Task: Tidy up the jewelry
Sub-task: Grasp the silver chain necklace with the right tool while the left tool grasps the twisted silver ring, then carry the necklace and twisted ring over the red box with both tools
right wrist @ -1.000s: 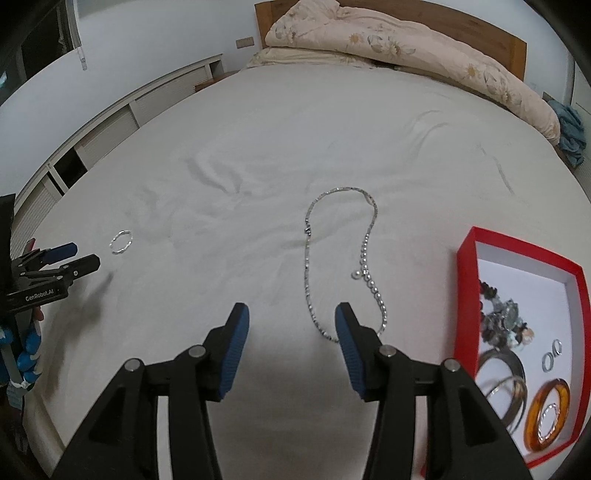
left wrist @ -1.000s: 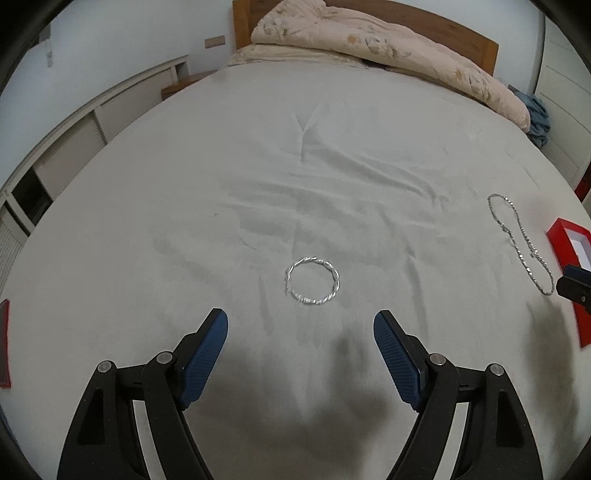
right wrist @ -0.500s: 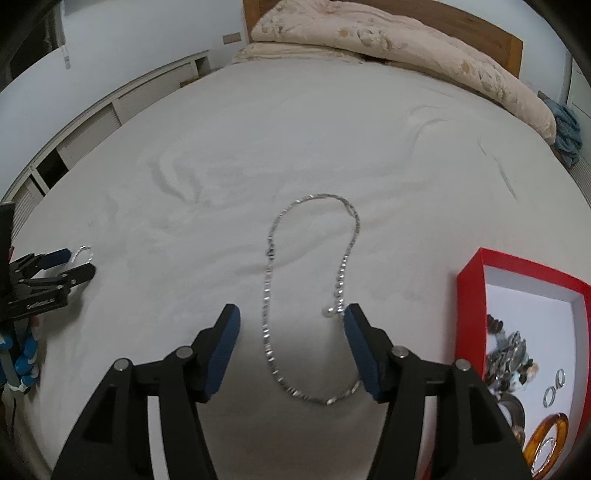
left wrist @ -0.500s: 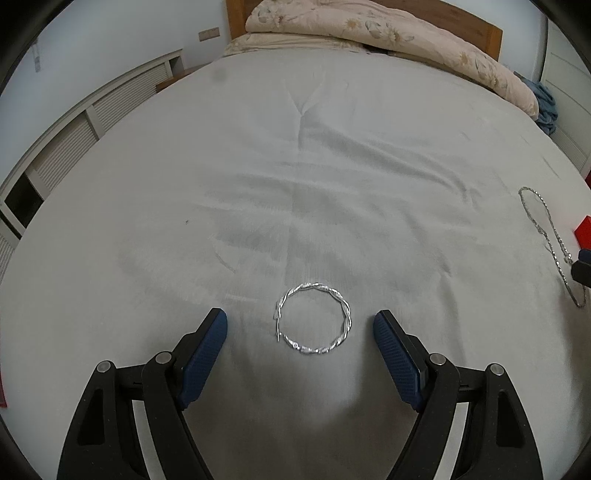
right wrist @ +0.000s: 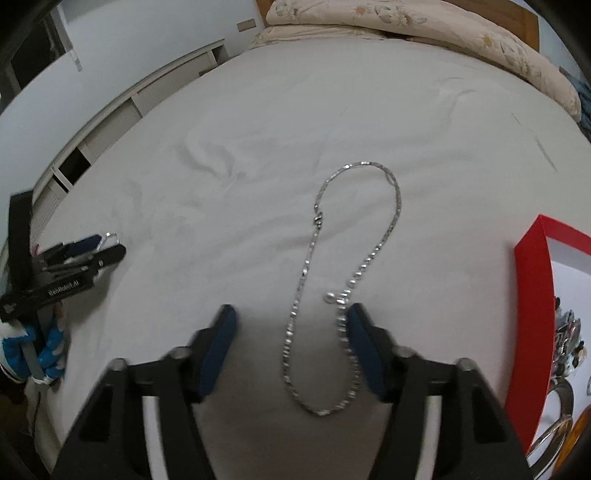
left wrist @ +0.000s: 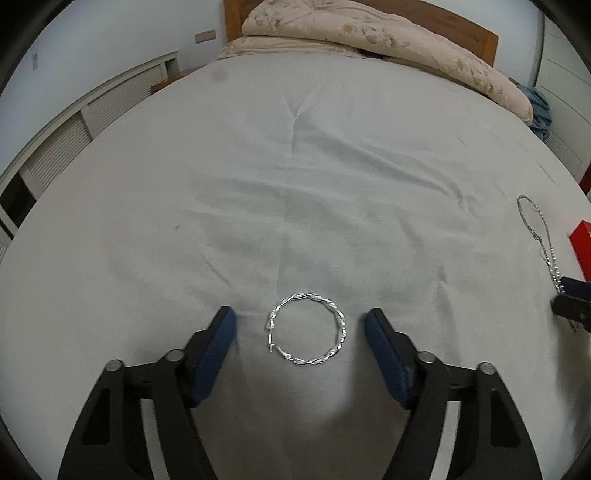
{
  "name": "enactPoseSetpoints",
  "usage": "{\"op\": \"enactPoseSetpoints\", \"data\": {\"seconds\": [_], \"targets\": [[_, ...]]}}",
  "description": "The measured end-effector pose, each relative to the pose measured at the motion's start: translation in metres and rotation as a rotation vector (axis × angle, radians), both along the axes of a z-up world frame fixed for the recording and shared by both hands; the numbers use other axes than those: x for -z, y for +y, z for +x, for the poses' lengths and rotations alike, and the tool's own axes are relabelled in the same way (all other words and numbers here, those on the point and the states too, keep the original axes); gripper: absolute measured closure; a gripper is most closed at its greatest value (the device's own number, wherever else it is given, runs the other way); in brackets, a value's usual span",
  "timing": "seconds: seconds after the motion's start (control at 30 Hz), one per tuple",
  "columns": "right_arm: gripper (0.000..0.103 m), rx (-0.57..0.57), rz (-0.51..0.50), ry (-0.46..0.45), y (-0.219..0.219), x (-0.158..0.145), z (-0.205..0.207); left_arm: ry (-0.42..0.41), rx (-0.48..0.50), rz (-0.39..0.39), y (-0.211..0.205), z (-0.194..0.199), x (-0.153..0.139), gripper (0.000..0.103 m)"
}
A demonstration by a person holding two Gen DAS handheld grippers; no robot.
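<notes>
A twisted silver bangle [left wrist: 307, 328] lies flat on the white bedsheet. My left gripper [left wrist: 300, 325] is open, low over the sheet, with the bangle between its blue pads. A long silver necklace [right wrist: 384, 236] with a pearl lies in a loop on the sheet. My right gripper [right wrist: 289, 325] is open, and the near end of the loop lies between its pads. The necklace also shows in the left wrist view [left wrist: 537, 229] at the far right. The red jewelry box [right wrist: 532, 295] sits right of the necklace and holds bangles and rings.
A folded floral quilt [left wrist: 369, 33] and a wooden headboard [left wrist: 461, 26] lie at the far end of the bed. White cabinets [right wrist: 122, 110] run along the left wall. The left gripper appears in the right wrist view [right wrist: 99, 245].
Both grippers moved forward and down. The bangle now sits between the left pads, and the necklace's near end now sits between the right pads.
</notes>
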State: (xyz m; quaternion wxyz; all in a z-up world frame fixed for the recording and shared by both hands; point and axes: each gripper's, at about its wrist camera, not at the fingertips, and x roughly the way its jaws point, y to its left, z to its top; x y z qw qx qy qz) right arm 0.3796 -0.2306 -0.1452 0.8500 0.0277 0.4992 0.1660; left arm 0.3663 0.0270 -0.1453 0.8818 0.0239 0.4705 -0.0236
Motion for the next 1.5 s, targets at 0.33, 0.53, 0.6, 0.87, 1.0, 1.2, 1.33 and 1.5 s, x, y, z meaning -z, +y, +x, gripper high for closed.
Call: {"op": "enactPoseSetpoints", "data": {"seconds": [0.33, 0.53, 0.6, 0.87, 1.0, 1.2, 1.33, 1.5], "targets": [[0.096, -0.006, -0.014, 0.031, 0.011, 0.000, -0.004, 0.001, 0.024, -0.049, -0.008, -0.002, -0.007, 0.064], [0.096, 0.014, 0.091, -0.003, 0.013, -0.021, -0.030, -0.013, 0.052, -0.059, -0.026, -0.023, -0.025, 0.064], [0.096, 0.020, 0.134, -0.025, 0.011, -0.036, -0.042, -0.023, 0.057, -0.065, -0.029, -0.028, -0.033, 0.064], [0.096, 0.052, 0.224, -0.125, 0.005, -0.102, -0.080, -0.080, 0.103, -0.081, -0.053, -0.057, -0.079, 0.064], [0.096, 0.084, 0.245, -0.182, -0.011, -0.132, -0.103, -0.115, 0.133, -0.101, -0.073, -0.074, -0.102, 0.064], [0.096, 0.148, 0.224, -0.274, -0.058, -0.174, -0.136, -0.165, 0.208, -0.149, -0.124, -0.087, -0.134, 0.064], [0.096, 0.196, 0.192, -0.307, -0.101, -0.188, -0.150, -0.174, 0.273, -0.179, -0.173, -0.088, -0.144, 0.064], [0.096, 0.264, 0.139, -0.328, -0.158, -0.191, -0.158, -0.167, 0.359, -0.200, -0.235, -0.085, -0.144, 0.064]]}}
